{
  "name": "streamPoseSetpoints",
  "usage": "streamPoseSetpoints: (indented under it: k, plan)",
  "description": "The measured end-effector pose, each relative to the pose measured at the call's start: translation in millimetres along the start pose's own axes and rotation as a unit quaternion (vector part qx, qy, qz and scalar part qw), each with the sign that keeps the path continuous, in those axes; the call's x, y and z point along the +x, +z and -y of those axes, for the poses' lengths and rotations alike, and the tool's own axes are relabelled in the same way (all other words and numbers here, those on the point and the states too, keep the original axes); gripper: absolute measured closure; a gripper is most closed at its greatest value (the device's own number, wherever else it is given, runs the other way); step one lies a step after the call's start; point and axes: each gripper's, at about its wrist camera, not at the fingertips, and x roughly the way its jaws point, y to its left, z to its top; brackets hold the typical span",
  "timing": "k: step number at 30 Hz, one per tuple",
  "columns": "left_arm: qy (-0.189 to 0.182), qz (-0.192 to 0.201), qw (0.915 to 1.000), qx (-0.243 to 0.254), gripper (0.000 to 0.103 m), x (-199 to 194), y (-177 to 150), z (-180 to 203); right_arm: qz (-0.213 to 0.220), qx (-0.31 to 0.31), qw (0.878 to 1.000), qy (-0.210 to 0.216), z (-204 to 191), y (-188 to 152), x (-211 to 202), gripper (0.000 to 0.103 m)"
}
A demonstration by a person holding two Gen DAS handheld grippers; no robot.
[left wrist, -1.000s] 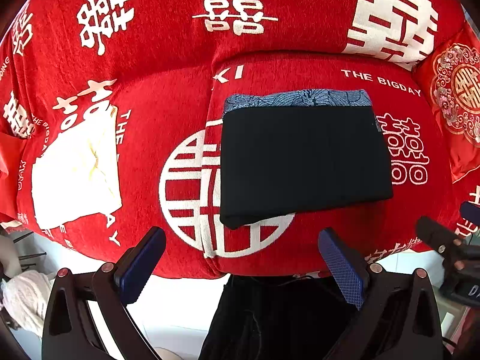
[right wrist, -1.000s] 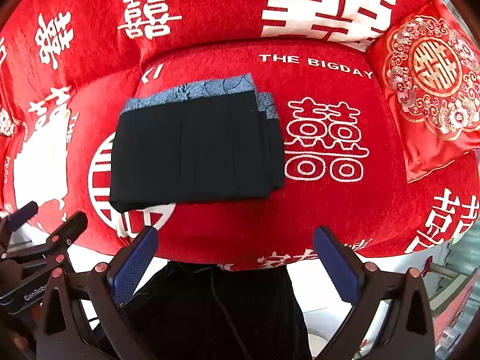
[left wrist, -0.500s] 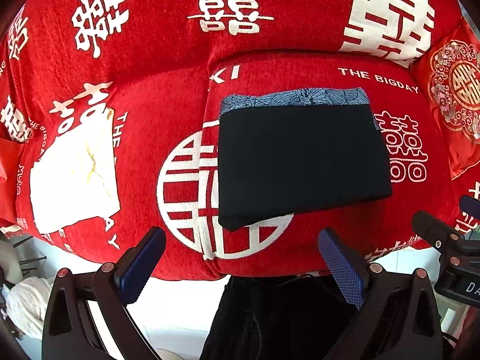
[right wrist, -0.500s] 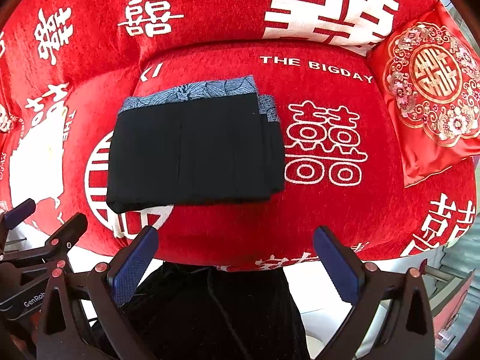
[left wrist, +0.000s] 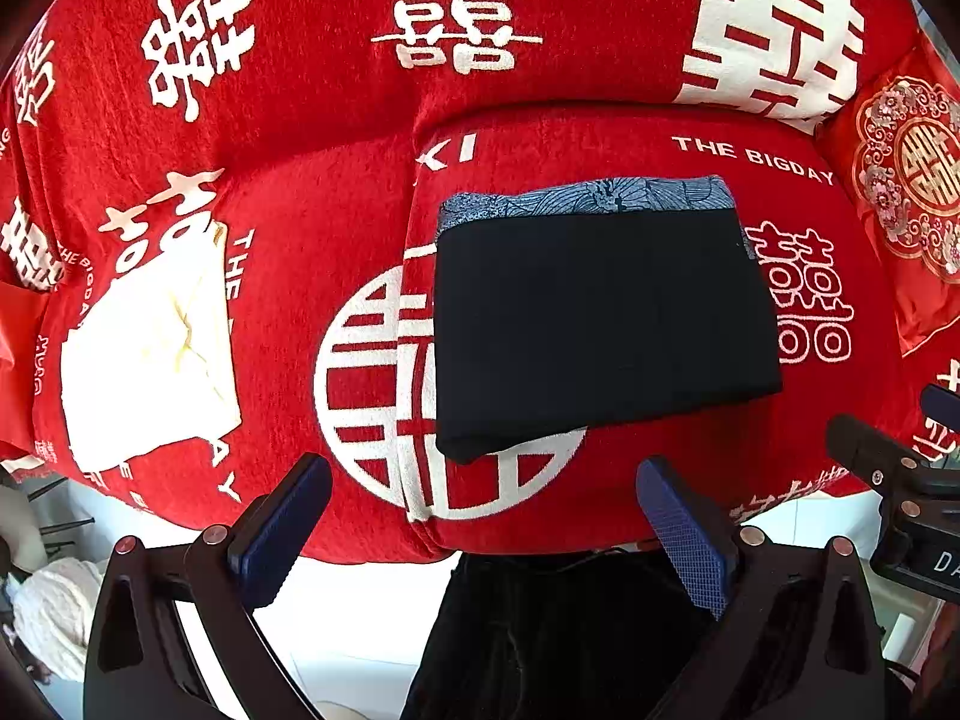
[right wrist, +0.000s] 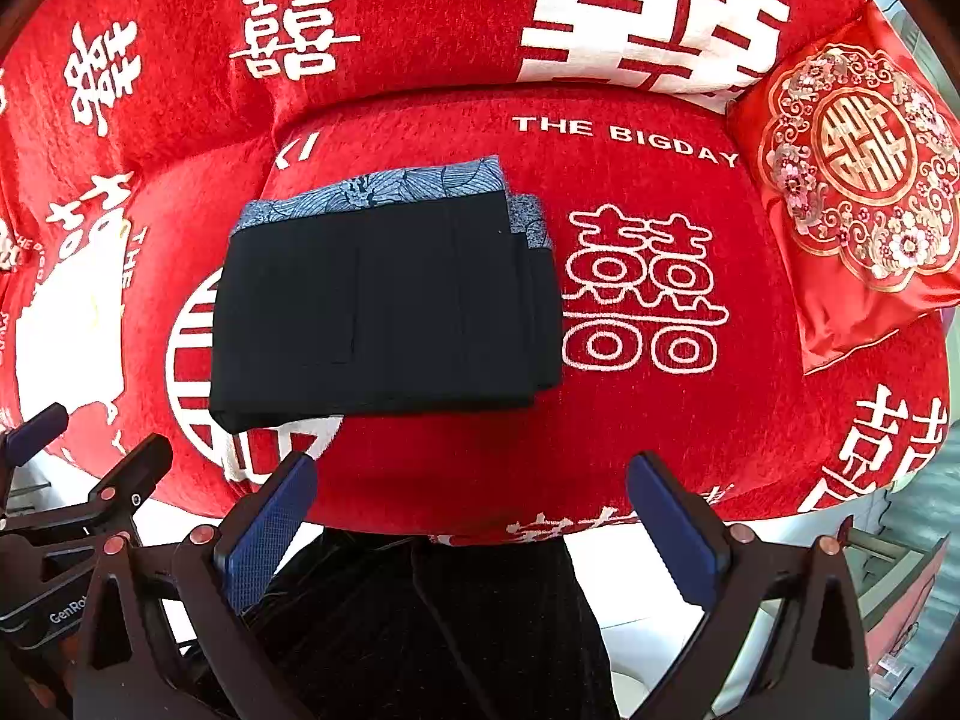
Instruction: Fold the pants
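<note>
The black pants (left wrist: 600, 324) lay as a compact folded rectangle on the right seat cushion of the red sofa (left wrist: 336, 222), their blue patterned waistband (left wrist: 588, 198) turned toward the backrest and their near left corner overlapping the white circular emblem printed on the seat. Compared with the views of a second earlier, almost nothing about the pants had changed: same outline, same stacked layers stepping out along the side nearest the embroidered cushion (right wrist: 858, 180). Only the framing had drifted slightly, the pants sitting a touch lower and farther off in both wrist views, which suggested both hands had been easing back from the pants. That read as a fold already finished, with only the withdrawal left. The left tongs (left wrist: 486, 534) hung short of the sofa's front edge, their blue pads spread wide apart and gripping nothing, pointing at the pants from the near left. The right tongs (right wrist: 474, 534) sat just beside them on the other side of the pants, equally wide apart and empty, aimed across the seat front. A white cloth (left wrist: 150, 360) rested on the cushion to the left of the pants, well apart from them, and the embroidered cushion leaned at the sofa's far right end.
</note>
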Motion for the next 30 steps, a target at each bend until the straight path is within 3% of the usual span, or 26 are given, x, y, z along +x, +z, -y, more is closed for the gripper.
streamPoseSetpoints:
  k: [30]
  plan:
    - [0.003, 0.005, 1.0, 0.001, 0.001, -4.3, -3.5, 2.3, 0.003, -0.003, 1.0, -0.001, -4.6, -5.3, -1.5, 0.0]
